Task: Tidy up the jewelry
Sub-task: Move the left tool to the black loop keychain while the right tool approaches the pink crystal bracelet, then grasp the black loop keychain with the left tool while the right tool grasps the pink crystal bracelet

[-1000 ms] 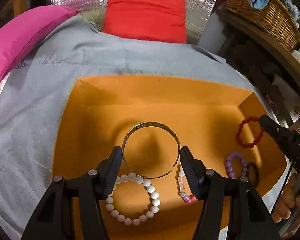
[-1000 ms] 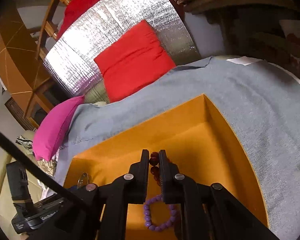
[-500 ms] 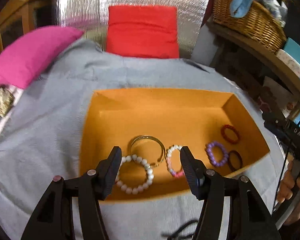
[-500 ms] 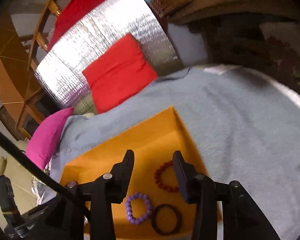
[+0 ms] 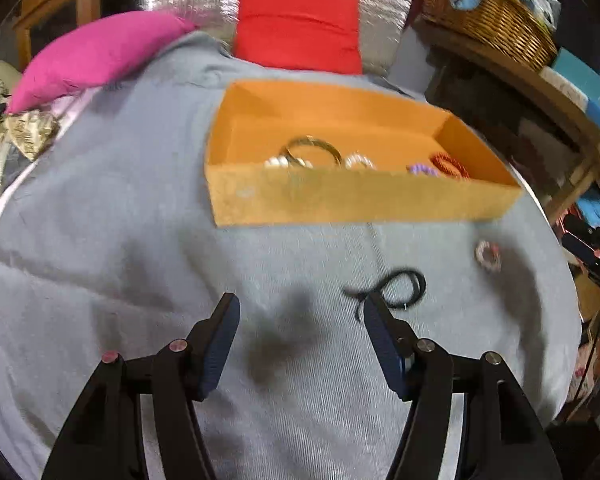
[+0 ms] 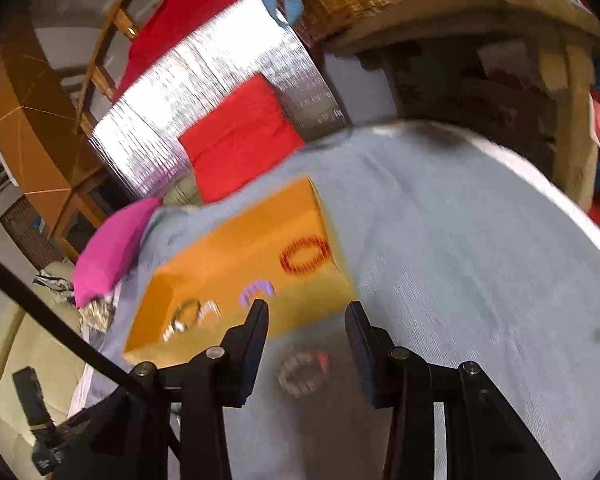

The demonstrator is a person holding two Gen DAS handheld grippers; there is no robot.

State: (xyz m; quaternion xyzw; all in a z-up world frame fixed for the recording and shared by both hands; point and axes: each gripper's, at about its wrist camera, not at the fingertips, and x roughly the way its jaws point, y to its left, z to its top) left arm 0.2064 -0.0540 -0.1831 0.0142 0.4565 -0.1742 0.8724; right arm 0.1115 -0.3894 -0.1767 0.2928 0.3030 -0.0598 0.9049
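Note:
An orange box (image 5: 340, 200) sits on the grey cloth and holds a gold bangle (image 5: 314, 148), a white bead bracelet (image 5: 278, 162), a purple one (image 5: 422, 169) and a red one (image 5: 450, 163). On the cloth in front of the box lie a black cord bracelet (image 5: 400, 284) and a small pale pink bead bracelet (image 5: 488, 255). My left gripper (image 5: 300, 332) is open and empty, the cord just beyond its right finger. My right gripper (image 6: 306, 334) is open and empty over the pink bracelet (image 6: 302, 372), near the box (image 6: 228, 264).
A red cushion (image 5: 298, 28) and a pink cushion (image 5: 92, 52) lie behind the box. A wooden shelf with a wicker basket (image 5: 488, 12) stands at the right. The cloth's edge (image 5: 556, 280) falls away at the right.
Both grippers have pulled back out of the box toward the near cloth. The right gripper opened and left the red bracelet in the box. The black cord and pink bracelet have come into view.

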